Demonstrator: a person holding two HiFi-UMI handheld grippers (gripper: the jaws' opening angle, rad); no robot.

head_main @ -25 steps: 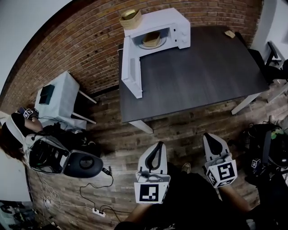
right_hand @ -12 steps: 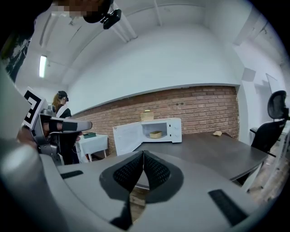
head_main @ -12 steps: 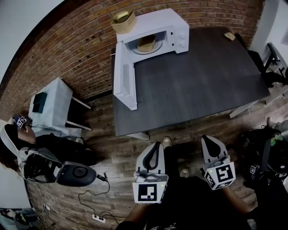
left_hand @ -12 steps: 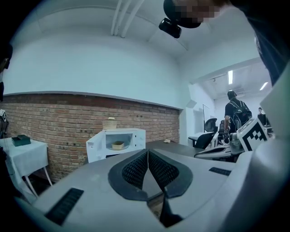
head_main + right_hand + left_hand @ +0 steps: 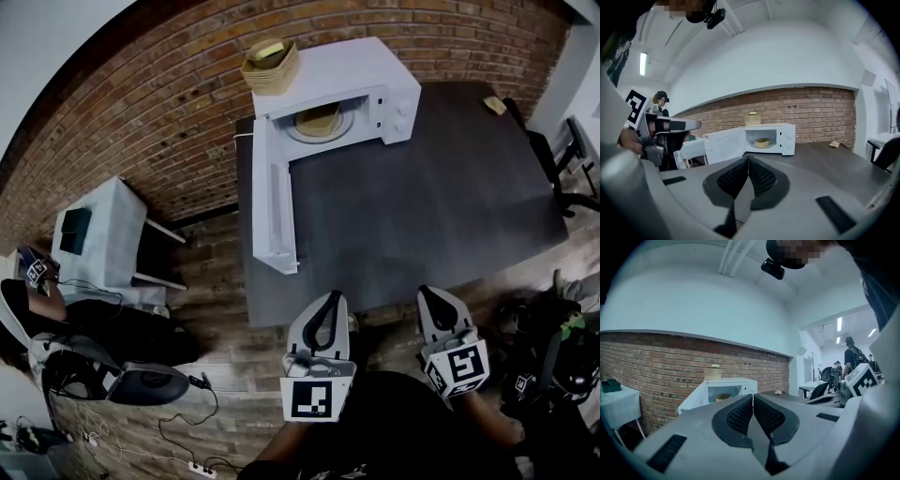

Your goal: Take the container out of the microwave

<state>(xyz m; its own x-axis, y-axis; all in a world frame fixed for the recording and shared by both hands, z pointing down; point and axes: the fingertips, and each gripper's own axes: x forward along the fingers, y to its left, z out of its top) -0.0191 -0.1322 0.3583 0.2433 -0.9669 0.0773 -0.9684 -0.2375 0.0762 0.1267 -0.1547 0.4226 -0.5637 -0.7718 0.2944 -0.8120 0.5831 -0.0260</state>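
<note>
The container (image 5: 317, 120) had not come out yet: it sat on the round plate (image 5: 339, 129) inside the microwave (image 5: 361, 66), at the far end of the bench (image 5: 422, 197), and nothing was touching it.

Nearest to me, the person held both tools low in front of the body, just short of the bench's near edge and above the wooden floor (image 5: 234, 366). The left claw (image 5: 329, 298) was closed, its ribbed pads pressed together with nothing between them, and it pointed level towards the microwave. The right claw (image 5: 432, 293) was closed tight too, and empty, tipped a little downward. Both were well apart from the container, with the whole length of the bench between.

Further on, the bench top lay bare in front of the microwave. The door (image 5: 274, 202) stood swung fully open to the left, reaching back along the bench's left edge, so the opening step looked done and the way into the cavity was free. On top of the microwave stood a stack (image 5: 270, 64) of pale bowls or baskets, against the brick wall (image 5: 178, 103).

As I judged it, only the opening was done. Left to do were the approach along the bench, spreading a claw, gripping the container, and drawing it out onto the bench.
</note>
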